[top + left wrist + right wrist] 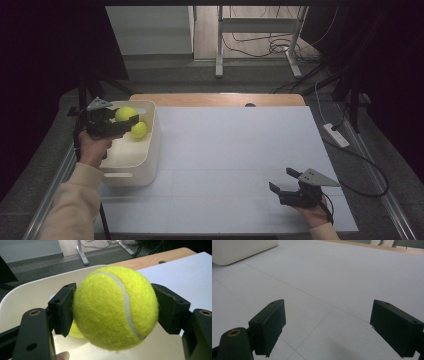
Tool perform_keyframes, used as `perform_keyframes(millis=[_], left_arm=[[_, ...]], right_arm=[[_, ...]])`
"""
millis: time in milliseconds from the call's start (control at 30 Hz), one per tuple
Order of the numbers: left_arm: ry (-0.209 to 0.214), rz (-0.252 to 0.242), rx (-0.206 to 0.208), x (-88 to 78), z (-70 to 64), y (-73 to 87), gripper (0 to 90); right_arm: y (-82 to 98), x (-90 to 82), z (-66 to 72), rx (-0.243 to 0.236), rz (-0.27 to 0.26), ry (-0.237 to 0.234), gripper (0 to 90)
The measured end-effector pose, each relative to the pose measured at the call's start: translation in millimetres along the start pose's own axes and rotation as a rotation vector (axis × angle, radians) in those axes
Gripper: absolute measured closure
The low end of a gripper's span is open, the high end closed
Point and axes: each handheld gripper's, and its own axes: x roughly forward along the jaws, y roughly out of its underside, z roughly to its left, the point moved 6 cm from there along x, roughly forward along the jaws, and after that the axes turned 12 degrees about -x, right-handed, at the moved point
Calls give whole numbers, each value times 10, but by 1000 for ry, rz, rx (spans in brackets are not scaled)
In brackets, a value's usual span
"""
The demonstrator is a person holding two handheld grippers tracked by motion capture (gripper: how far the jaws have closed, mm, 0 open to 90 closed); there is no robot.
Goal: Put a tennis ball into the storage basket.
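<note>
left gripper (131, 120) fingers clamped on tennis ball (116, 307) above white bin (150, 150), right gripper (283, 182) fingers spread, empty

A white sheet (235, 165) covers most of the bench (215, 99), crossed by faint straight seams; the bare wooden edge shows along the far side, with a small dark hole (250, 105) in it. Beyond the bench lies a grey floor (170, 75). A metal frame with two legs (260, 37) stands there, and a tangle of dark cables (260, 46) lies on the lighter floor between its legs. To the right of the bench a white power strip (336, 135) rests on the grey floor, with a black cable (372, 167) looping away from it.
</note>
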Motion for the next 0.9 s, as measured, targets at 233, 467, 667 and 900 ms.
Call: perform_keyframes(millis=[233,467,667,900], left_arm=[[-10,39,-2,52,33,17,264],[-31,84,-9,107,98,50,264],[-38,117,-10,133,124,76,263],[-48,142,-3,165,140,96,262]], right_arm=[[0,4,3,-1,-1,-2,135],[1,2,1,-1,0,0,135],[1,4,3,-1,0,-2,135],[1,3,0,-2,1,0,135]])
